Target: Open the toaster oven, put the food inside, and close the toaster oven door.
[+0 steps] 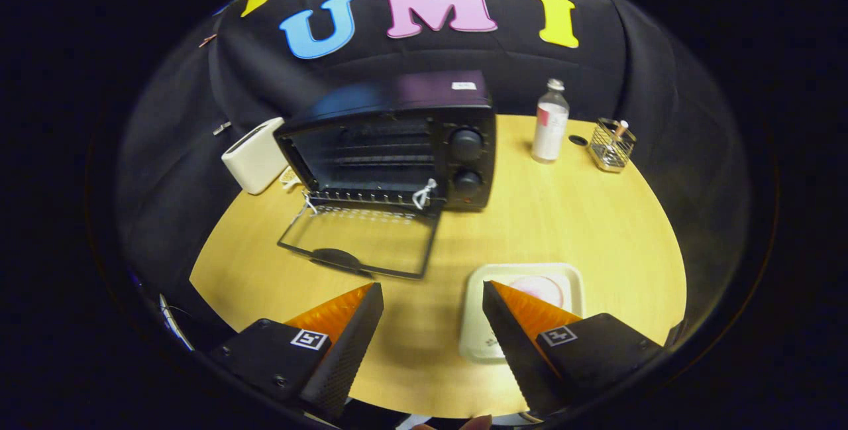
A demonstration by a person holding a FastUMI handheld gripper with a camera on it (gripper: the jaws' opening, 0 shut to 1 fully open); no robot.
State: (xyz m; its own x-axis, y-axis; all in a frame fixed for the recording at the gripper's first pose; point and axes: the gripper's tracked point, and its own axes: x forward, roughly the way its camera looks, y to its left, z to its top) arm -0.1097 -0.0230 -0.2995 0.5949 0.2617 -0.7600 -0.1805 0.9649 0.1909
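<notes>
Nearest us, our gripper [432,301] hangs over the wooden bench [596,218] with its jaws spread wide and nothing between them. Just ahead of the right finger, at about one o'clock, sits a pale square tray [477,324] carrying the food [540,287], a round pinkish piece; the finger hides part of both, so we cannot tell its full shape.

We judge the step in hand to be picking up the food. To do it well, we would swing toward one o'clock, centre the jaws over the piece, come down inside the tray's raised rim, and close gently so the piece does not squash or slide.

Farther on, at eleven o'clock, the toaster oven's glass door [361,241] lies folded down flat on the bench, its handle at the near edge. That edge is what we must clear: we would carry the food above the door, not across its rim. Beyond it the toaster oven [397,145] stands open, rack visible. The bare bench between tray and door gives us room to turn.

Well apart at two o'clock stand a bottle [550,122] and a wire basket [611,145]; a white toaster [255,155] sits at ten.
</notes>
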